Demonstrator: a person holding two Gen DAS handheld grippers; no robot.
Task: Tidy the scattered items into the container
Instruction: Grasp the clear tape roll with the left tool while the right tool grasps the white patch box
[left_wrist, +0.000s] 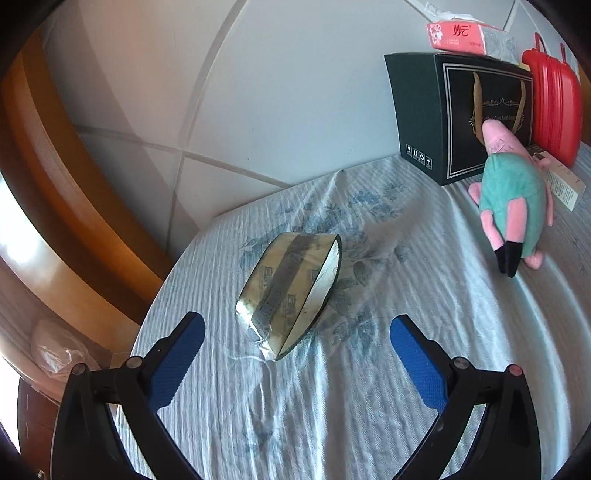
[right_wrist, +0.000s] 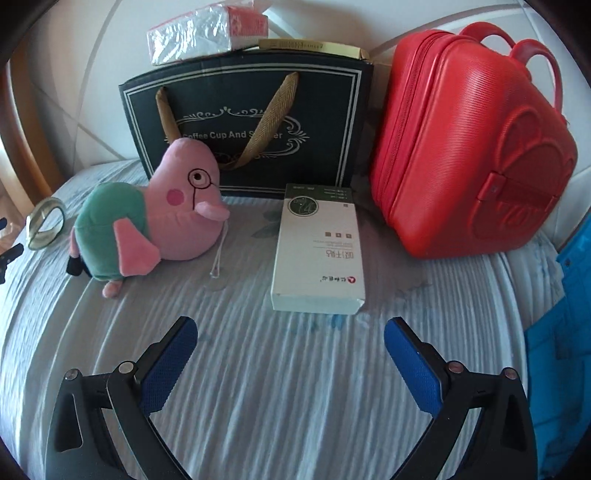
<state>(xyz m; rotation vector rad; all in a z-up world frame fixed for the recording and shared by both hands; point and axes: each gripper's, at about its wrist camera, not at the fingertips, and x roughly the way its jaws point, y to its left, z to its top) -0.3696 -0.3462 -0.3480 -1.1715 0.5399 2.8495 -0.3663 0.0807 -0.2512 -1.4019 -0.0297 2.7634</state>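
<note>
A roll of clear tape (left_wrist: 291, 288) lies on the blue-white cloth just ahead of my open, empty left gripper (left_wrist: 297, 328); it also shows at the far left of the right wrist view (right_wrist: 46, 222). A pink plush pig in a green top (right_wrist: 147, 225) lies left of a white-green carton (right_wrist: 318, 251); the pig shows in the left wrist view (left_wrist: 513, 199) too. My right gripper (right_wrist: 290, 332) is open and empty, just short of the carton. A closed red hard case (right_wrist: 476, 158) stands at the right, seen also in the left wrist view (left_wrist: 552, 99).
A dark gift box with ribbon handles (right_wrist: 251, 125) stands against the tiled wall, with a pink tissue pack (right_wrist: 207, 31) on top. A blue cloth (right_wrist: 561, 332) lies at the right edge. A wooden frame (left_wrist: 44, 173) runs beyond the table's left edge.
</note>
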